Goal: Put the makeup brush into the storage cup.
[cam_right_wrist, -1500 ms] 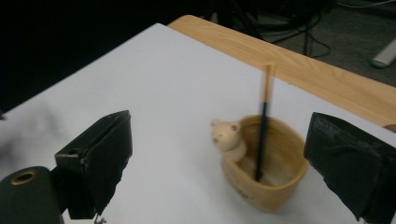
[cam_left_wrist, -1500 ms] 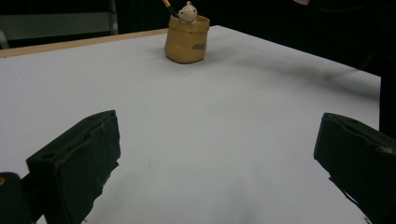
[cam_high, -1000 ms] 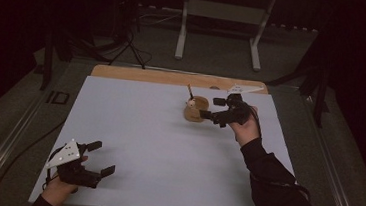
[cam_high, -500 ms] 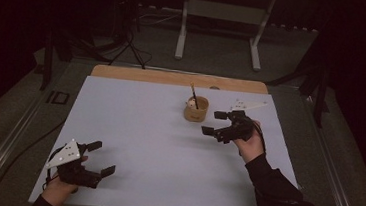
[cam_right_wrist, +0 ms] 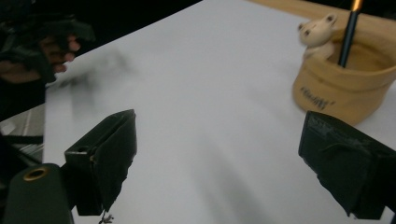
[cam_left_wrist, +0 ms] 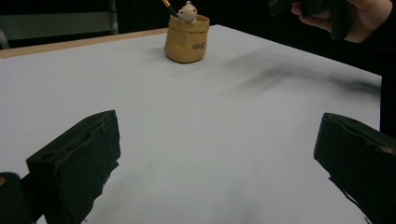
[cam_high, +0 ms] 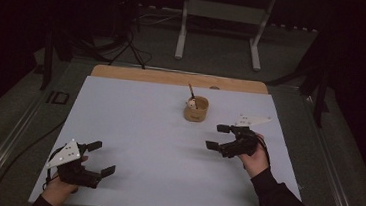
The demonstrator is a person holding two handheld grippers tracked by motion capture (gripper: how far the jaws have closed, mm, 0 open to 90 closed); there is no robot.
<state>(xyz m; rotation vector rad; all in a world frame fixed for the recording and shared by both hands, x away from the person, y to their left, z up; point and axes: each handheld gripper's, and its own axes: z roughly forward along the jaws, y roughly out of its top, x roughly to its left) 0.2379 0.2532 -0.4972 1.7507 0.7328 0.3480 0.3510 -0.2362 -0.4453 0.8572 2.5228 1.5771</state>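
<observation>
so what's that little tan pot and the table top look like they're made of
The pot looks like matte ceramic or resin shaped as a cloth sack: rolled rim, soft folds, printed lettering, though the look leaves it open. The table top seems a smooth matte white sheet, perhaps laminate, over a wooden board showing at the far edge.

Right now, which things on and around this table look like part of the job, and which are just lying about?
Likely part of the job:
tan pen pot
pencil standing in it
small animal figure on its rim
both grippers, left and right, open

Just lying about:
metal stand behind the table
small black object beside the table
</observation>
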